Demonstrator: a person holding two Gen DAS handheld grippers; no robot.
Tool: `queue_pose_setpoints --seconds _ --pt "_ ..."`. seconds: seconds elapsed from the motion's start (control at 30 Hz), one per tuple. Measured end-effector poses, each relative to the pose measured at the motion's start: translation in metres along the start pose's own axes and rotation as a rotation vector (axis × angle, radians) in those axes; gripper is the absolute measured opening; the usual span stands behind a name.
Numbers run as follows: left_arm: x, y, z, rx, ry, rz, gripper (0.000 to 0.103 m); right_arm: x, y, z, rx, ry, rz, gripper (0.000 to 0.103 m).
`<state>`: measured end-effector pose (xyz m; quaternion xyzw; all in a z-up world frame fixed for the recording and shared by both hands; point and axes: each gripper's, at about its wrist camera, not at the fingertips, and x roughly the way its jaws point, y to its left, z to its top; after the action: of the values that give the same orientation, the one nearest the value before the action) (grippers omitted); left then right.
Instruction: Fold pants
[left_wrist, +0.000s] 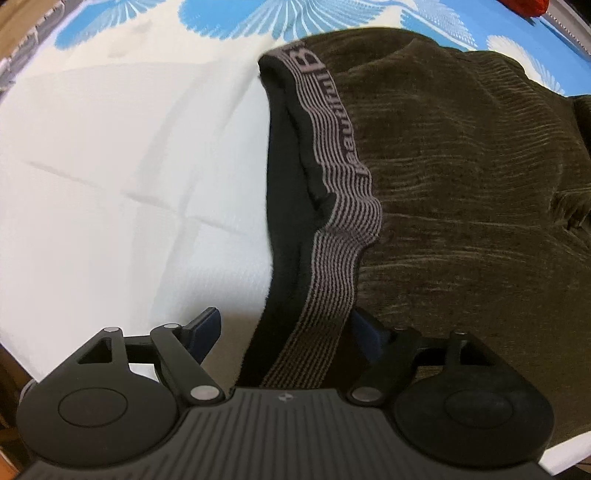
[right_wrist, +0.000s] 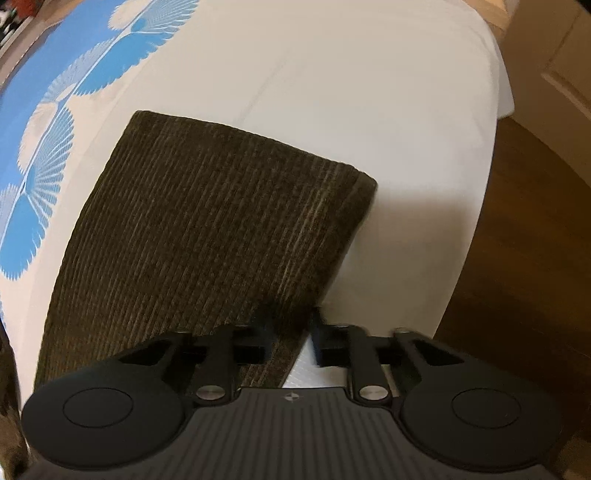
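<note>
Olive-brown corduroy pants lie on a white bed sheet. Their grey-and-black striped elastic waistband runs down the left side of the garment. My left gripper points down over the waistband's near end. Its jaws are open wide, the band passes between them, and the left finger stands clear of the cloth. In the right wrist view a flat pant leg stretches away to its hem. My right gripper is shut on the leg's near right edge.
The sheet has a blue fan-pattern border along its far side. The bed's edge drops to a wooden floor on the right, with pale cabinet doors beyond. A red thing sits at the top right corner.
</note>
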<state>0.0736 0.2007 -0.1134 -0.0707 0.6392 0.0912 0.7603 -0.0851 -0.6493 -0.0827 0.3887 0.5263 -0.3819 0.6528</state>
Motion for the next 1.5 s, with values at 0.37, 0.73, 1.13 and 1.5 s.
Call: queue_pose_setpoints --seconds 0.37,0.73,1.13,1.5 --pt "-0.047 -0.003 -0.012 0.105 -0.189 0.063 0.018 -0.018 0.017 -0.008 -0.166 -0.024 0.016 0.010" --pt "-0.076 -0.043 -0.018 0.197 -0.352 0.105 0.053 -0.072 0.029 -0.003 -0.173 -0.386 -0.031 0.022" --pt "-0.015 -0.126 -0.022 0.340 -0.130 0.114 0.055 -0.076 0.139 -0.041 -0.313 -0.248 0.538 0.022" --pt "-0.078 -0.225 -0.013 0.346 -0.378 -0.092 0.016 -0.053 0.245 -0.069 -0.350 -0.132 0.629 0.006"
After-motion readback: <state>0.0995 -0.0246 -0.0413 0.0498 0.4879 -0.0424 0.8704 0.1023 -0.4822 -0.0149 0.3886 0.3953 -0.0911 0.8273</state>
